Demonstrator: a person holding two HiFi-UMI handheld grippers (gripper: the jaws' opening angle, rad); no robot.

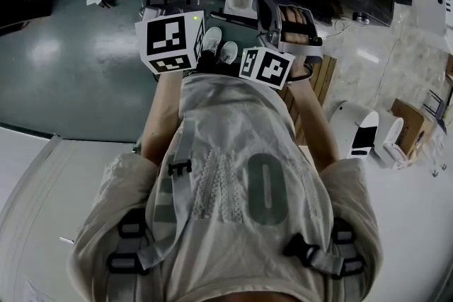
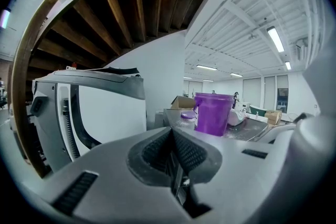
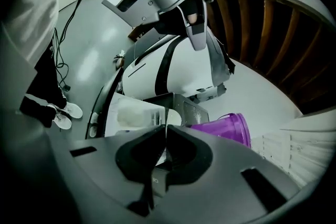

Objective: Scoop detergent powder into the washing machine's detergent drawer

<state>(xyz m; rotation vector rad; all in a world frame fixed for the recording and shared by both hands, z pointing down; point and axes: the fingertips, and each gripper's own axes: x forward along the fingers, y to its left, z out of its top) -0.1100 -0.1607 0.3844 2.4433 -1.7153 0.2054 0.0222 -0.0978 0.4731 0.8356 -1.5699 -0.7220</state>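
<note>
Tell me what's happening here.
A person stands holding a gripper in each hand. The left gripper and the right gripper both have their fingers closed on nothing. A purple cup stands ahead, near what looks like the open detergent drawer. No scooping is under way.

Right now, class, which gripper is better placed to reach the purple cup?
Right, probably: the right gripper, shut and empty, points at the purple cup close ahead; the left gripper sits farther away.
</note>
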